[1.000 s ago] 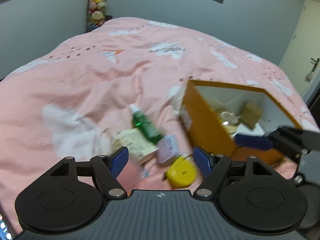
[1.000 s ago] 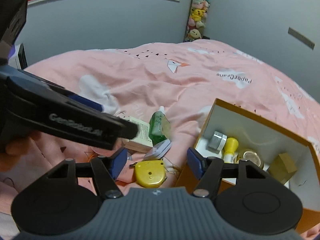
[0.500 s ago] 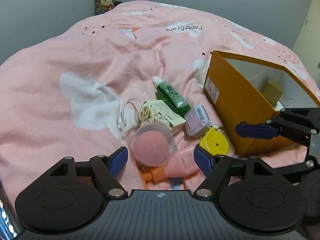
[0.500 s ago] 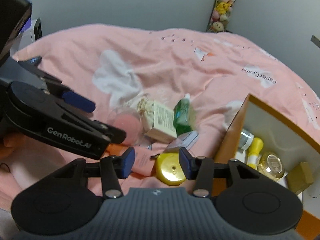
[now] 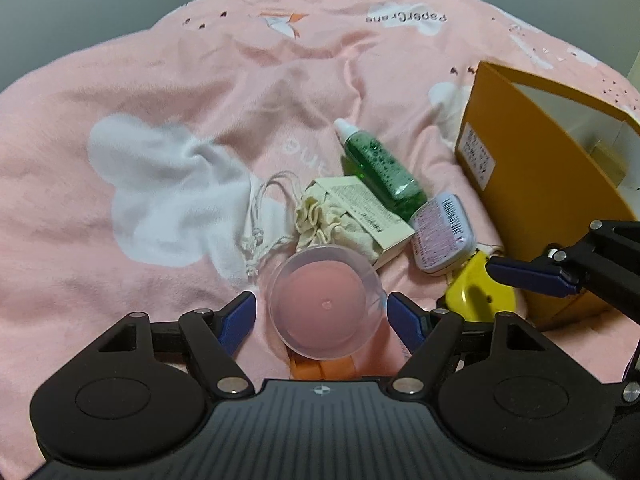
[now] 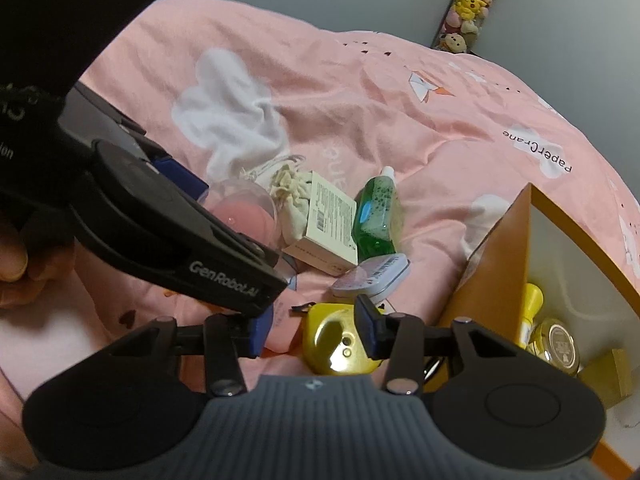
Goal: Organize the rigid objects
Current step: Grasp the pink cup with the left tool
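Observation:
Small objects lie on the pink bedspread: a clear round case with a pink sponge (image 5: 325, 307), a green bottle (image 5: 380, 168), a white carton (image 5: 360, 210), a cloth pouch (image 5: 324, 222), a lilac tin (image 5: 442, 234), a yellow tape measure (image 5: 478, 298) and a pink tube with an orange cap (image 5: 324, 368). My left gripper (image 5: 322, 314) is open, its fingers on either side of the round case. My right gripper (image 6: 314, 326) is open over the tape measure (image 6: 336, 340). An orange box (image 6: 492, 268) on the right holds several items.
The orange box (image 5: 532, 184) stands close on the right of the pile. The bedspread (image 5: 168, 128) stretches away to the left and back. Grey walls and a shelf of plush toys (image 6: 472, 12) are behind the bed. A hand (image 6: 12, 276) holds the left gripper.
Both grippers have come down and closer to the pile. The left one now straddles the round case. The right one has narrowed and sits over the tape measure.

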A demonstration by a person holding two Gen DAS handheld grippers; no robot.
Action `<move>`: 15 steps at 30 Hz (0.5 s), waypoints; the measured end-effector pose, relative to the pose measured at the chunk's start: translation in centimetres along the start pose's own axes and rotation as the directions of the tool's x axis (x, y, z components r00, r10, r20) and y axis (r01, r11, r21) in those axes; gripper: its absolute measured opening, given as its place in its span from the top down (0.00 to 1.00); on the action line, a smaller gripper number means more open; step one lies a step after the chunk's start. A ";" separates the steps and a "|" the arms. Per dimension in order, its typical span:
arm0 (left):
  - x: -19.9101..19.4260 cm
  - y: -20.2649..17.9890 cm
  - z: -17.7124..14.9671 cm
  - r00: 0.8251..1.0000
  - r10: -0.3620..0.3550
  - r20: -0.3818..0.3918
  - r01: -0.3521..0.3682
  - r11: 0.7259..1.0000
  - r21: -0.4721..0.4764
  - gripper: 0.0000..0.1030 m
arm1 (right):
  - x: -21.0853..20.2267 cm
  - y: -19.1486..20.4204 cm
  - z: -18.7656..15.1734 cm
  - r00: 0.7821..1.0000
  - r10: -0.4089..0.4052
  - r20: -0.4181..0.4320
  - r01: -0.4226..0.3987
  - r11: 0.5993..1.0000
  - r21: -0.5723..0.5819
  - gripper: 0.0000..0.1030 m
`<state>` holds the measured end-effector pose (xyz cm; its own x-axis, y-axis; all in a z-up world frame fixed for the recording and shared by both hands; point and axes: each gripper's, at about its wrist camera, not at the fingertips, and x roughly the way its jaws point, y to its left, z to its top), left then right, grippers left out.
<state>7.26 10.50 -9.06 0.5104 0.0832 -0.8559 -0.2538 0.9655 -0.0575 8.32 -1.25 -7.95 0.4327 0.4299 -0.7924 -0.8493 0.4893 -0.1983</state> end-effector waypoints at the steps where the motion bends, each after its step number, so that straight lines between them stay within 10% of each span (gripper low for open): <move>1: 0.3 0.0 0.1 1.000 -0.001 -0.006 0.001 1.000 -0.002 0.16 | 0.3 0.1 0.0 1.000 -0.005 -0.004 0.005 1.000 -0.010 0.58; 15: -1.2 1.1 0.5 0.997 0.004 0.074 0.000 0.998 -0.065 0.31 | 1.7 -0.3 1.2 0.999 -0.033 0.024 0.035 0.994 -0.106 0.58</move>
<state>6.73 11.57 -7.84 0.5687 0.1056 -0.8157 -0.3062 0.9476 -0.0908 9.63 0.24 -8.55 0.4674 0.4317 -0.7715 -0.8608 0.4208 -0.2861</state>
